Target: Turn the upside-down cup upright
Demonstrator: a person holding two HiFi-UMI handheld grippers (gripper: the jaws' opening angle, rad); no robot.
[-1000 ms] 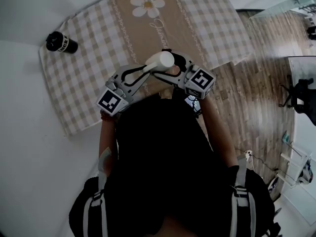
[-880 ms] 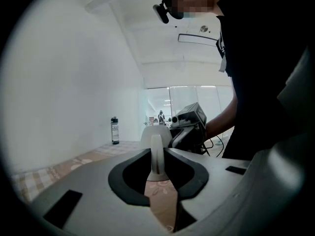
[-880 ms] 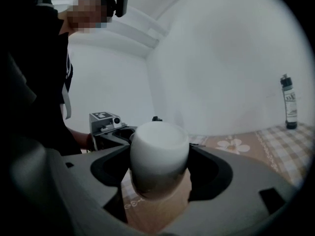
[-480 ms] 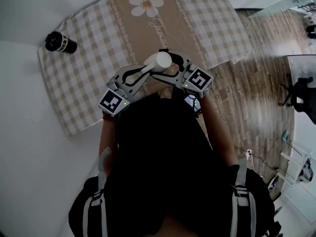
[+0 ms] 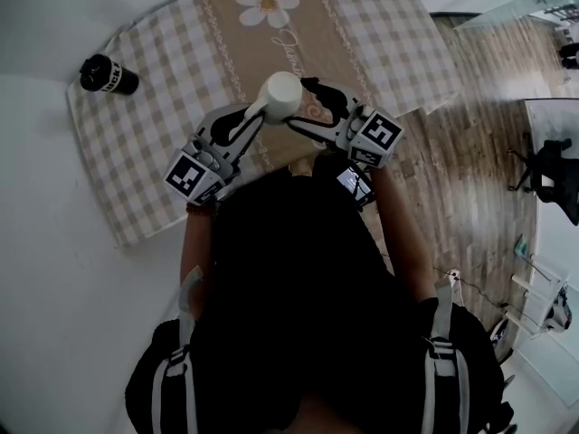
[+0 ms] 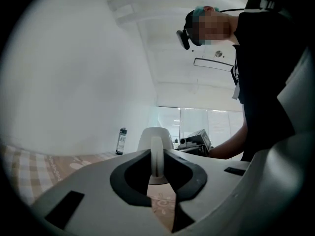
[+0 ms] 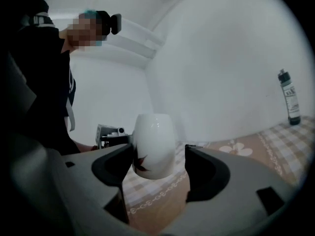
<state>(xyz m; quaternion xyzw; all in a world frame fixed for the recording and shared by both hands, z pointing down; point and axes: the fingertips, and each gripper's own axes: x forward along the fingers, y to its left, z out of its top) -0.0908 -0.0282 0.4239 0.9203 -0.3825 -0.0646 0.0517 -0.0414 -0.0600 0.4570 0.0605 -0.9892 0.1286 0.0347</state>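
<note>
Above the checked worktop (image 5: 154,125), cup (image 7: 151,146) held up — my left gripper (image 6: 156,165) jaws pinching its handle (image 6: 156,149), right gripper (image 7: 159,154) jaws spread around it, just narrowing — cup's mouth hidden from me.

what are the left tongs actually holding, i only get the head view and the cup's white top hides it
observer: the left tongs are shut on the cup's thin handle, seen edge-on in the left gripper view
operator: and the right tongs, clamped too
observer: no, the right tongs are open around the cup; the pad on that view's right stands clear of it
operator: is that bottle lying down
observer: no, the bottle stands upright, cap up
</note>
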